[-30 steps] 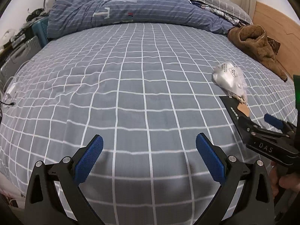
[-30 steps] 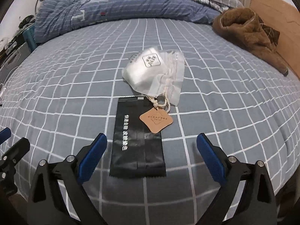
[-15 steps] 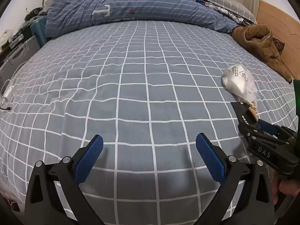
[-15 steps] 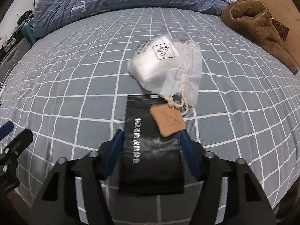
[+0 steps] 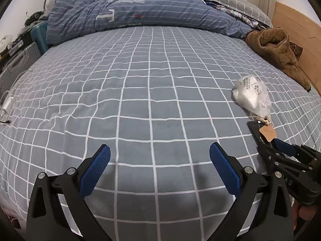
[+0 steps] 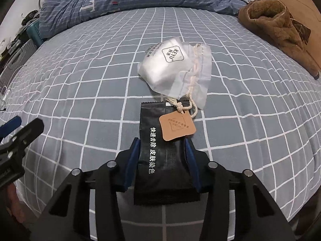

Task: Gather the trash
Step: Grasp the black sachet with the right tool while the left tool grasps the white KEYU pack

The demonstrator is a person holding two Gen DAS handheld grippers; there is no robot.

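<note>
Jaws of the right gripper point(image 6: 161, 156) are closing on the near end of a black sachet point(image 6: 160, 140) whose long axis runs straight ahead on the bed point(image 6: 80, 92), pads at its edges, beyond it a white pouch point(image 6: 172, 72); left gripper point(image 5: 159, 164) open, empty, farther off.

Grey checked bed sheet point(image 5: 140, 104), rumpled blue quilt point(image 5: 128, 8), brown garment point(image 5: 278, 48)

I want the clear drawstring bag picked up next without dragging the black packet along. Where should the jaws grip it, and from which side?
Grip the clear bag at its puffy far body, coming from above across its narrow width. Its knotted cord and tag lie on the black packet, so avoid that near end.
</note>
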